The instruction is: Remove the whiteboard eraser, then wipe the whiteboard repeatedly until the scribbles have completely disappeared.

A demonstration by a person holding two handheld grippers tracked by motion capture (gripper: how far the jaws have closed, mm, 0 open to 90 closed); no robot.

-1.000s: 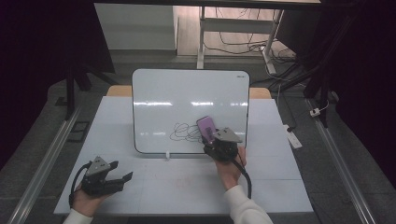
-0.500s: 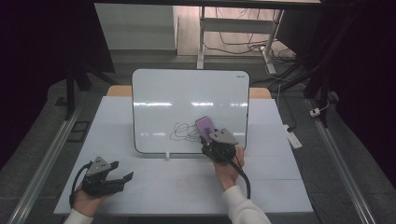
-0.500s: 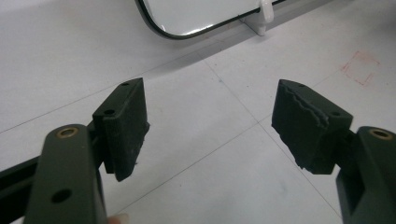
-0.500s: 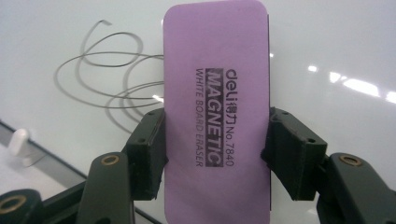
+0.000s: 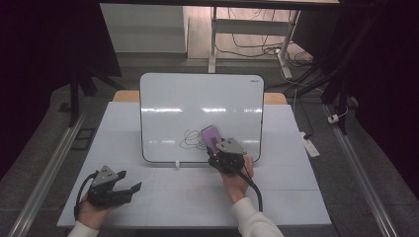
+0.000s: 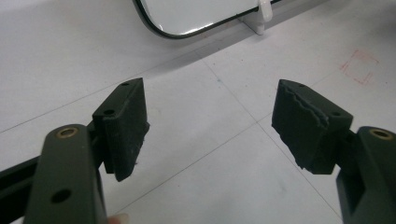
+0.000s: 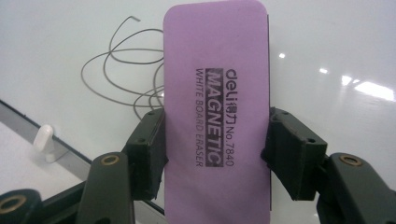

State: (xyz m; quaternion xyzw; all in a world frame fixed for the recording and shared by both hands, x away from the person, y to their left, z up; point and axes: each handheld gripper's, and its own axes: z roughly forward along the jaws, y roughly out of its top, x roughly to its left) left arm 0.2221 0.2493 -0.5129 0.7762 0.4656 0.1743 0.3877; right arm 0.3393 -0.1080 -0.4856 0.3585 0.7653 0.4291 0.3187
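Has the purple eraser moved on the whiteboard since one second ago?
Yes, only slightly. In the high view, the purple eraser, held in the right tongs, has shifted left toward the scribble, judged against the whiteboard frame.

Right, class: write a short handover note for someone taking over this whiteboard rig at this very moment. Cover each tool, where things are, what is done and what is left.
Right tool: shut on the purple eraser, gripping its long sides, held up at the whiteboard beside the scribble.
Left tool: open, holding nothing, resting low over the white table, in front of the board's lower left corner.
Whiteboard stands propped upright at the back of the table on small white feet.
Done: eraser picked up and brought to the marks.
Left: the grey scribble is not wiped yet; likely the next step is to wipe it.
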